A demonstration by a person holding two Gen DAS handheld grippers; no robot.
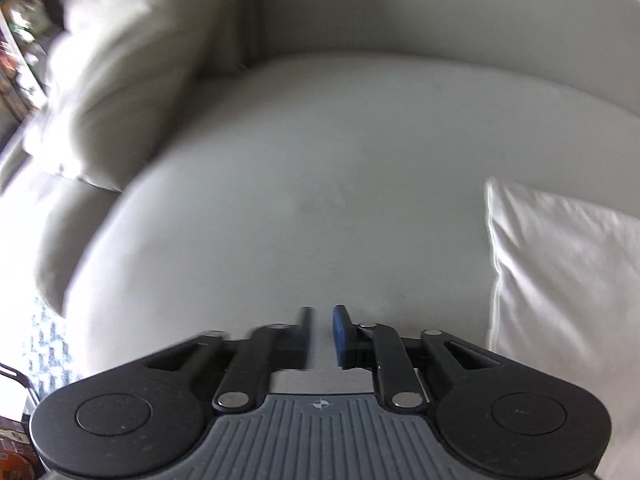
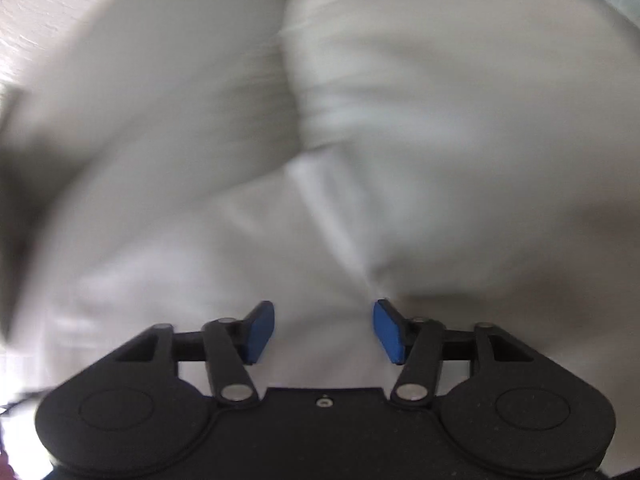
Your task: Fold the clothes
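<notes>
A white garment lies at the right of the left wrist view on a pale grey sofa seat. My left gripper hovers over the bare seat to the left of the garment. Its jaws stand only a narrow gap apart with nothing between them, and one finger is motion-blurred. In the right wrist view, blurred pale fabric with soft folds fills the frame; I cannot tell garment from cushion there. My right gripper is wide open just above this fabric, holding nothing.
A sofa back cushion rises at the left and the backrest runs across the top. A patterned rug shows beyond the seat's left edge. A shelf with small items stands far left.
</notes>
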